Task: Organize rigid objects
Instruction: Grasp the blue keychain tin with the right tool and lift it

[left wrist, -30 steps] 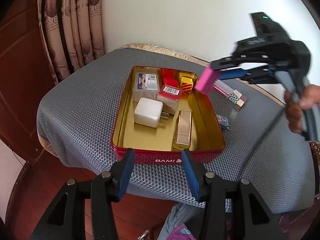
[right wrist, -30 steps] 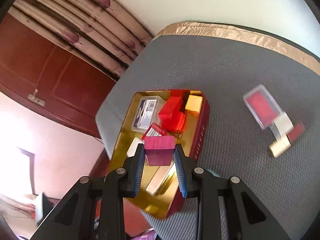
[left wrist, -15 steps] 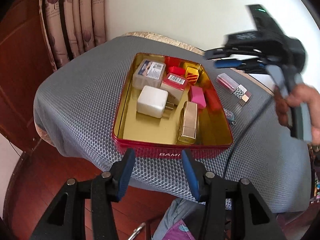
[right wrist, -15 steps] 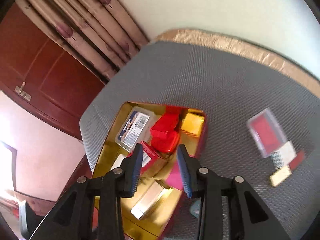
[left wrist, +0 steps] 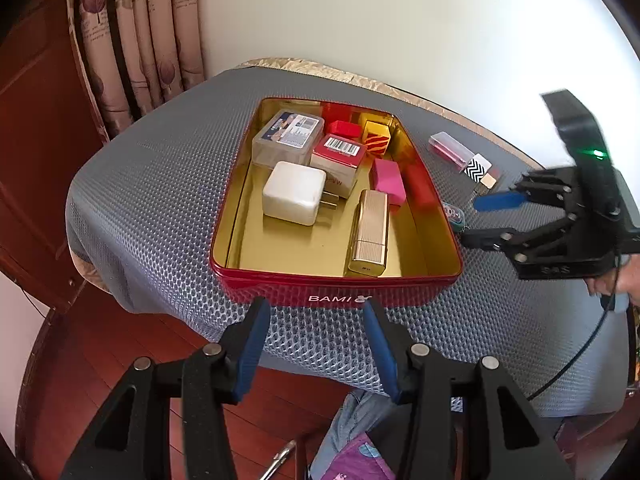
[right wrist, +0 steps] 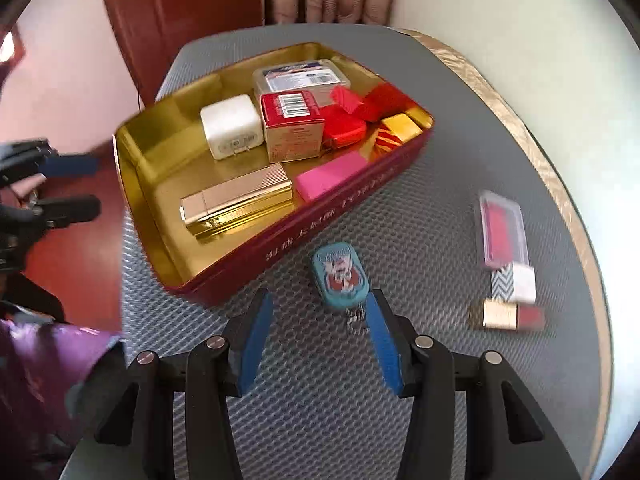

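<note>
Pink block (right wrist: 332,175), gripped a second ago, now lay inside the red tin (right wrist: 304,236) at its 4 o'clock edge; one more item sorted. Right gripper (right wrist: 316,334) empty, jaws opening, swung toward the blue tag (right wrist: 340,278). Left gripper (left wrist: 316,348) half open, empty. Items at 3 o'clock blurred.

A home: curtains (left wrist: 136,40), wooden door (right wrist: 180,12), padded table (left wrist: 160,184).

Bare mat (right wrist: 420,208) between tin (right wrist: 280,248) and case (right wrist: 502,228)
</note>
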Tool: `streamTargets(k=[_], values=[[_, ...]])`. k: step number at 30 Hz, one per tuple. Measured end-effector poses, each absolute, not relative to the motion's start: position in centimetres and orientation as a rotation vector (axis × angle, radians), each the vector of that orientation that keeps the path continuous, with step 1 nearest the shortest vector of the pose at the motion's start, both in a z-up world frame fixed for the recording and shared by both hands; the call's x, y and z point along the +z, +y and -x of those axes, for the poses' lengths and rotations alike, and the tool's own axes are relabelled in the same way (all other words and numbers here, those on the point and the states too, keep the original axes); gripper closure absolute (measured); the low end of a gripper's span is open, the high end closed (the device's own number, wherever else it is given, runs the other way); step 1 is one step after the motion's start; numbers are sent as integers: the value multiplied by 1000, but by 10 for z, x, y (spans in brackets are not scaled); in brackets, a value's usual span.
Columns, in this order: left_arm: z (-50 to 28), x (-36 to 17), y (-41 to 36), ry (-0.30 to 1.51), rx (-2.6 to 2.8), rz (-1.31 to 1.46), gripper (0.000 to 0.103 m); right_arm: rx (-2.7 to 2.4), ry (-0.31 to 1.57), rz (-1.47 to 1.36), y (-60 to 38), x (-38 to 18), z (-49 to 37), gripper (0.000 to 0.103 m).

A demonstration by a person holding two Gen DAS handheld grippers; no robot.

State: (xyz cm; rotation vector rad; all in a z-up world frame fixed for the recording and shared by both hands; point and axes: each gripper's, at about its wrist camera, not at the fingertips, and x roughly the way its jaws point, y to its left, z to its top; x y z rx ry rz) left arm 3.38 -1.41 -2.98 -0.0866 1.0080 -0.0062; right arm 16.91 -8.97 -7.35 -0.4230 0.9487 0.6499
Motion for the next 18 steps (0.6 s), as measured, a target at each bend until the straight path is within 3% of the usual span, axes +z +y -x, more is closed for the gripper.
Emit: streamTargets(k=[7,8,9,11,18], values=[[-37,-36,-16,1038,-16,71,54,678,968,494,-67,-86,-188,57],[-37,-36,-15,1036,-15,71,54,677,981,497,-65,-90,-192,53],[-37,-36,-14,1031,-12,72,54,663,995,505,-62,-96,-196,55],[-37,-34,-12,1021,-3,74,54,674,1047,440,-65,-104,-199,71],[-37,-35,-13,1022,4,66,54,523,960,109,-139,-102,-155,79]])
